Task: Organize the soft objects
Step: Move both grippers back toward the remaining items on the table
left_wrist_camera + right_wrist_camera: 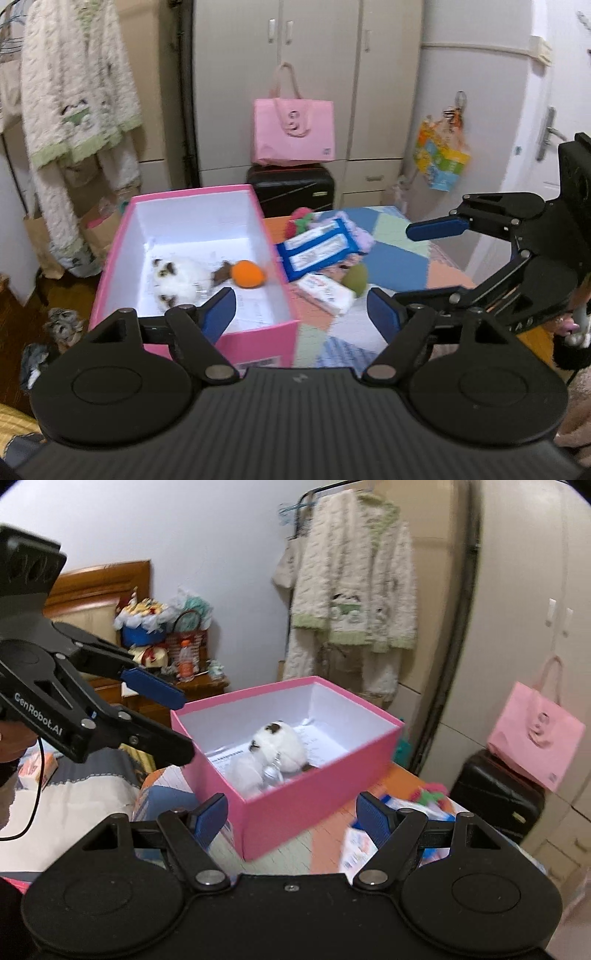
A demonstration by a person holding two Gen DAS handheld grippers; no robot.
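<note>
Left gripper stood wide with nothing between its blue pads, right gripper likewise wide and empty, both hovering at the near end of the pink box. Inside the box, just beyond the left gripper, lay a white plush cat beside an orange plush toy. Further right on the patchwork mat, outside the box, sat a white tissue pack, a green plush and a blue wipes pack, well apart from either tool

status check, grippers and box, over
Left gripper and right gripper open, empty. White plush and orange toy in pink box. Nothing blocking.
</note>
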